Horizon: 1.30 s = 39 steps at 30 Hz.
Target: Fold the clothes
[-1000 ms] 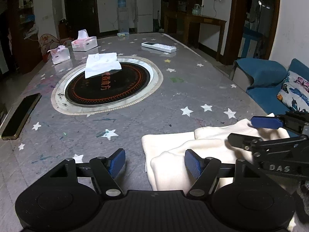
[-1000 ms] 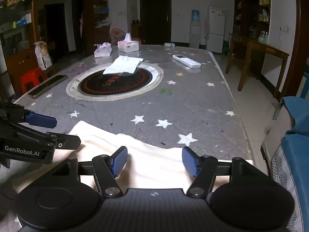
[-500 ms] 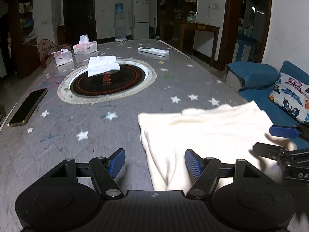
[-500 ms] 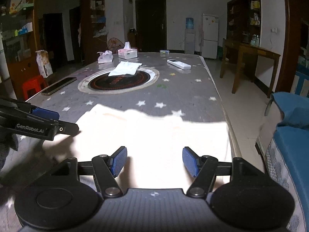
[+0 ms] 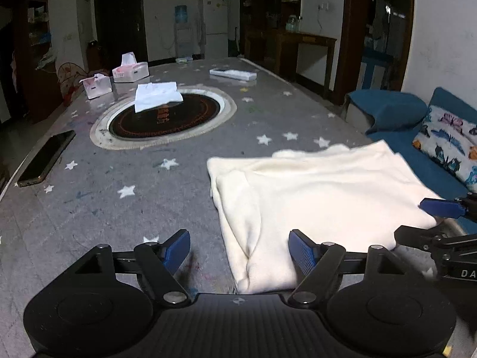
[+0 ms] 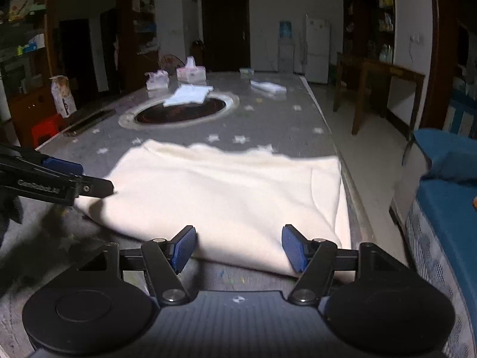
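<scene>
Left to right. Phone (image 5: 44,158) lies at the far left edge of the table (image 5: 125,208), well clear. The round inset hotplate (image 5: 164,116) sits mid-table with a small folded white cloth (image 5: 156,98) on its far rim; two tissue boxes (image 5: 116,77) and a remote (image 5: 232,73) lie beyond. None of it is in my way.

My left gripper (image 5: 238,250): jaws are opening, wide apart, nothing pinched. The cream garment (image 5: 313,197) has its left edge running into the gap between the blue pads (image 5: 301,253), but the pads don't press on it. The right pad sits over the cloth, the left pad (image 5: 176,249) over bare table.

The cream garment (image 6: 226,191) lies flat near the table's front right corner, already doubled over, with layered edges showing on its left side and its right edge close to the table rim beside the blue sofa (image 5: 396,113).

My right gripper (image 6: 238,247): jaws apart and empty, poised at the near hem, pads either side of the cloth edge but not clamped. It also shows at the right margin of the left view (image 5: 441,217), at the garment's near right corner.

Step, as I judge it: between folds, one fold laid and let go, both tools hanging at the near hem. The next move likely calls for pinching both near corners together, catching all layers, then lifting evenly and carrying the hem toward the far edge. Watch the right side, which could slide off the rim.
</scene>
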### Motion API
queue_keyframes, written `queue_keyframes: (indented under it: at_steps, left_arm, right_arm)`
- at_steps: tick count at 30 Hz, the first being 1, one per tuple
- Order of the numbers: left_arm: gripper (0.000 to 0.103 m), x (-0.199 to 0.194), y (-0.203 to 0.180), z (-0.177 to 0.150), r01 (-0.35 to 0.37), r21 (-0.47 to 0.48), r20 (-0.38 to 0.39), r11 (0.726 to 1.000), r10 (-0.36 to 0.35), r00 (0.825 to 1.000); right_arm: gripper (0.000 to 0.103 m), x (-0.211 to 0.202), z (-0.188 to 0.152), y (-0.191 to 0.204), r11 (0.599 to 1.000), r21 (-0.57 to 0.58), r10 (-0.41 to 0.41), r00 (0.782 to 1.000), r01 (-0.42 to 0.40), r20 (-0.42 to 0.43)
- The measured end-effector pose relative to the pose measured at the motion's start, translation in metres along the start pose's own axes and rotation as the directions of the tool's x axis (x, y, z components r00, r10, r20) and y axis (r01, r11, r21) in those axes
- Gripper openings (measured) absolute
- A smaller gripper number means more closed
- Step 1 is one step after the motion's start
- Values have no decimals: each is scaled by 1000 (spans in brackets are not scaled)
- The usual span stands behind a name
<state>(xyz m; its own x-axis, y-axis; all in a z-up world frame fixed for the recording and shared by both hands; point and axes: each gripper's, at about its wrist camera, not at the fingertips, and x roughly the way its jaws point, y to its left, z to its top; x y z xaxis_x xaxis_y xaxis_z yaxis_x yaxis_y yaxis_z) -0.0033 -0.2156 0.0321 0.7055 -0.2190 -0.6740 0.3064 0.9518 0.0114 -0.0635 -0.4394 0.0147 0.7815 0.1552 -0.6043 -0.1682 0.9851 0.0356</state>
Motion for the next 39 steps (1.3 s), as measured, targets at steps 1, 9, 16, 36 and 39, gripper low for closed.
queue_keyframes:
  at_steps: [1,9,16,36,39]
  left_arm:
    - [76,2,-1,-2,-5,2,-7,1000,5,1000]
    - [79,-3,-1,-2,-20,-24,-8,1000,20,1000]
    - [84,-7,2,-6,-25,-36,-16,999,24,1000]
    - [99,-27,-14,-25,23,-39,-26,999,-24,999]
    - [101,-31,-16,-28,26,-44,-27,999,-27,999]
  right_arm:
    - [65,-1,-1,1,1000,-9,-4,1000,4,1]
    - [67,-9,17,12,1000,-13,18,998,-17,66]
    - [69,14,11,30,998,-66,21,1000,-19,21]
    - [91,-25,-9,25,1000,10,10,999,-11,37]
    - [92,-31,-13,25,1000,27,5,999,-6,38]
